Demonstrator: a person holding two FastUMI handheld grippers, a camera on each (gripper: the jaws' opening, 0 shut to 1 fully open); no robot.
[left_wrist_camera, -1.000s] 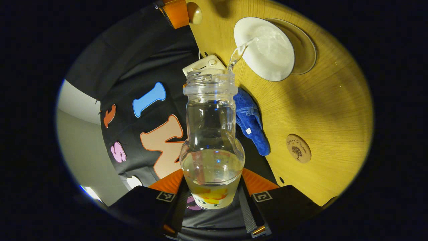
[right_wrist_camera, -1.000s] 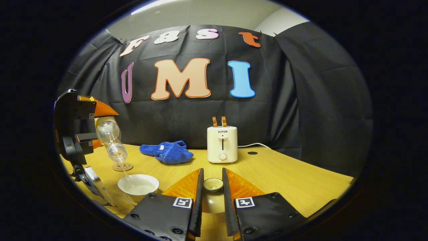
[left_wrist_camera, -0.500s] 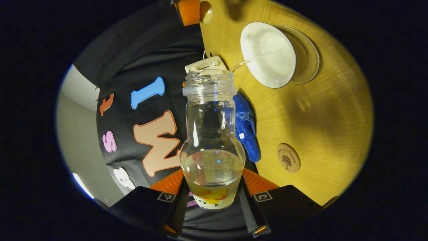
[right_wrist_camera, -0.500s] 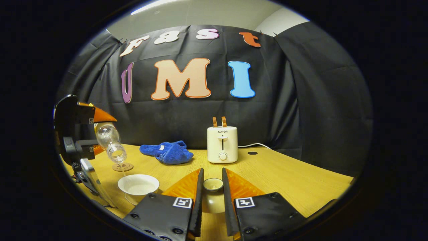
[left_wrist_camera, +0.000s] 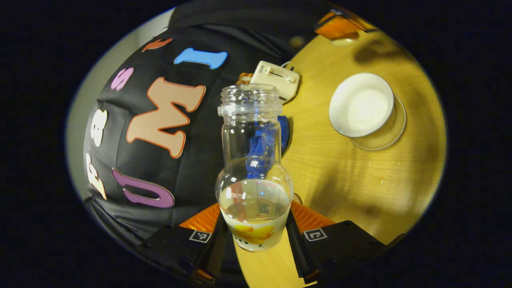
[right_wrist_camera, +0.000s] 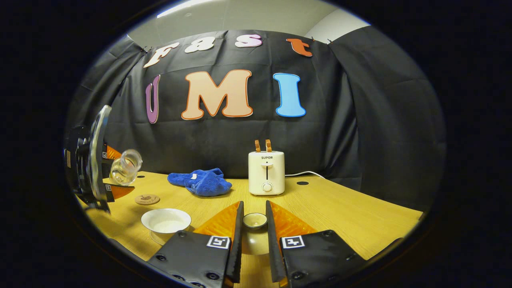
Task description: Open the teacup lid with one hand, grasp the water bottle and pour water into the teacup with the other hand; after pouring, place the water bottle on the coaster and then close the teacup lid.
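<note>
Wood-grain desk [right_wrist_camera: 340,208] carries the open teacup [right_wrist_camera: 165,221], filled, on its glass saucer, coaster [right_wrist_camera: 147,199] just behind. Left gripper [left_wrist_camera: 256,236] clamps the uncapped water bottle [left_wrist_camera: 253,168] off the cup, presumably pouring done. Right gripper [right_wrist_camera: 254,224] pinches the teacup lid [right_wrist_camera: 255,220], kept aside for closing.

Dim warm light, soft shadows, strong fisheye edge distortion.

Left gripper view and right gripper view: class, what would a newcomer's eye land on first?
The clear water bottle, part full, held in the left gripper, looms in the left gripper view. Right of it on the yellow table sits the open white teacup. In the right gripper view, the right gripper holds the teacup lid before a cream toaster.
</note>
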